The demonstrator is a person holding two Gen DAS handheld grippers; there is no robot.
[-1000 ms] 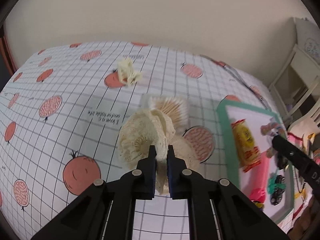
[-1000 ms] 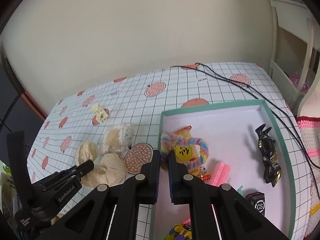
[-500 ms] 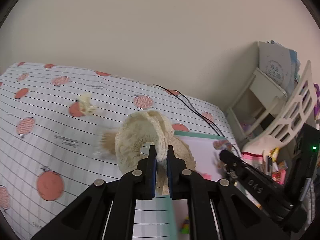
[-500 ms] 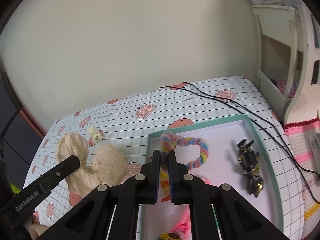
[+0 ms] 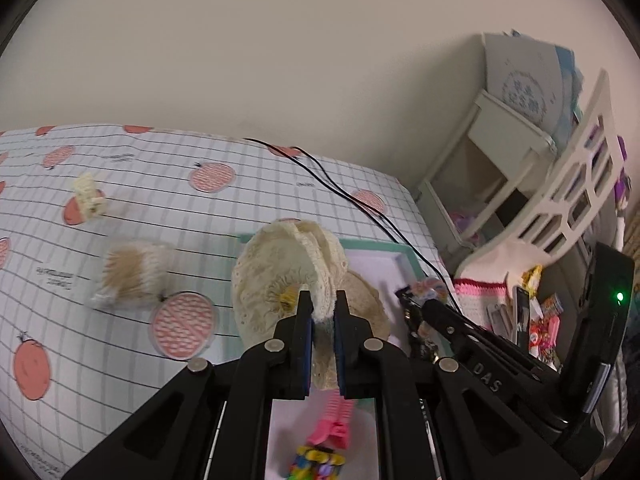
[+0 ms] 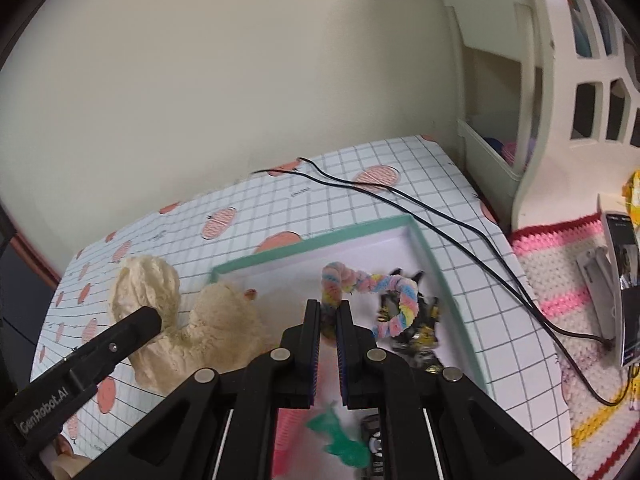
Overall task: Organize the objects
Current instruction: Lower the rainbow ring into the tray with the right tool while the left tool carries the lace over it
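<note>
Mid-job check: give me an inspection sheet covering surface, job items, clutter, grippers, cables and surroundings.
Surface: grid tablecloth with red fruit prints.
Job's things: cream lace hat held over the teal-rimmed tray; rainbow pipe-cleaner loop lifted above the tray.
Clutter: cotton swab pack, small cream clip on the cloth; pink hair clip, green clip, black-gold wrapper in the tray.
Grippers: left gripper shut on the hat; right gripper shut on the loop.
Cables: black cables cross the cloth.
Surroundings: cream shelf unit, crocheted mat.

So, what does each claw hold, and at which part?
The left claw pinches the cream lace cloth at a fold. The right claw grips the rainbow fuzzy loop at one end.
</note>
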